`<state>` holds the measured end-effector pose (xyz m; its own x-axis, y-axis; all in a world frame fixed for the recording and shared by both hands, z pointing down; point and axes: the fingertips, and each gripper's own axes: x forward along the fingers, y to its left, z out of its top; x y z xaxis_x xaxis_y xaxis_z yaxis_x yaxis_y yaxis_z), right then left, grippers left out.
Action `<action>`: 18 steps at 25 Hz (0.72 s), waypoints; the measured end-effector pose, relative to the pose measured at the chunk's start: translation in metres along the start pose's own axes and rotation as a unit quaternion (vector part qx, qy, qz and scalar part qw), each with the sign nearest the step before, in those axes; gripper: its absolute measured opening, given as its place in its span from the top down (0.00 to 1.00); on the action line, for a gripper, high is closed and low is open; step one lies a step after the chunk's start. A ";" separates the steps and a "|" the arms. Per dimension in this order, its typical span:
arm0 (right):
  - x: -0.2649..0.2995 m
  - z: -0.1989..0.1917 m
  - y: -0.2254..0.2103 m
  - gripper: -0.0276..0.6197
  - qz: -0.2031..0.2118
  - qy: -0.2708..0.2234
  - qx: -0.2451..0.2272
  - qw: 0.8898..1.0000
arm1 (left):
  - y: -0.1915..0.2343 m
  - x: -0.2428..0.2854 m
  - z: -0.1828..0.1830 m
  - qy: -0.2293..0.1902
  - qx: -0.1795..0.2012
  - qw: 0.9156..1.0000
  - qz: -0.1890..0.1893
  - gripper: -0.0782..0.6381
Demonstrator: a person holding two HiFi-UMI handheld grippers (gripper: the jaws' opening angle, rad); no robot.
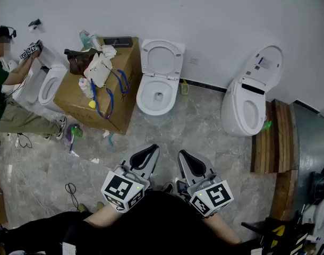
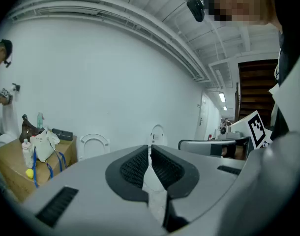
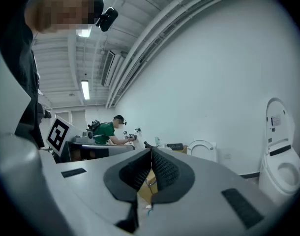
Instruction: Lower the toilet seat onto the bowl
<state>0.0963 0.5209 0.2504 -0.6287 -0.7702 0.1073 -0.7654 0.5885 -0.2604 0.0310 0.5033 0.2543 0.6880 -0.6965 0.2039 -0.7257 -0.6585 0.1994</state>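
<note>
Both tools sit low and close to the body. The left hand-held gripper (image 1: pixel 149 150) and the right hand-held gripper (image 1: pixel 184 156) are each clenched, pads pressed together with nothing between them. The step in hand looks like the approach, with no contact made.

The likely target is the toilet seat (image 1: pixel 145 58) at 12 o'clock. It stands upright against the white wall above its bowl (image 1: pixel 143 103), well apart from both tools. From here I cannot tell whether the upright part is a ring alone or a ring with a lid behind it.

Doing it well probably means closing in across the grey floor (image 1: pixel 199 126) first and squaring up to the bowl. A reach from where the person stands looks too far. One tool should be enough: spread its jaws and pinch the top edge of the ring, or hook clenched tips behind that edge. Then bring the seat forward over its hinge.

Once it passes the balance point, its own weight would carry it. So it is better to stay with it and ease it down until it lies flat on the rim, not let it drop.

The cluttered cardboard box (image 1: pixel 131 89) at 11 o'clock stands just beside the bowl, so the right-side tool may have the freer path. The other toilet (image 1: pixel 241 108) at 2 o'clock and the person (image 1: pixel 5 78) at 10 o'clock are well clear.
</note>
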 end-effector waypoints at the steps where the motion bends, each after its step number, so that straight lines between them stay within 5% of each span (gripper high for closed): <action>1: -0.001 -0.001 0.001 0.92 0.000 0.000 0.001 1.000 | 0.000 -0.001 -0.002 0.001 -0.003 1.000 0.000 0.85; 18: -0.026 -0.013 0.003 0.92 0.005 -0.013 0.034 0.999 | -0.010 -0.020 -0.038 0.019 -0.041 0.999 0.031 0.85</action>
<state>0.1088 0.5456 0.2595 -0.6319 -0.7710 0.0794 -0.7472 0.5788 -0.3265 0.0248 0.5342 0.2847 0.6432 -0.7226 0.2532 -0.7646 -0.5887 0.2623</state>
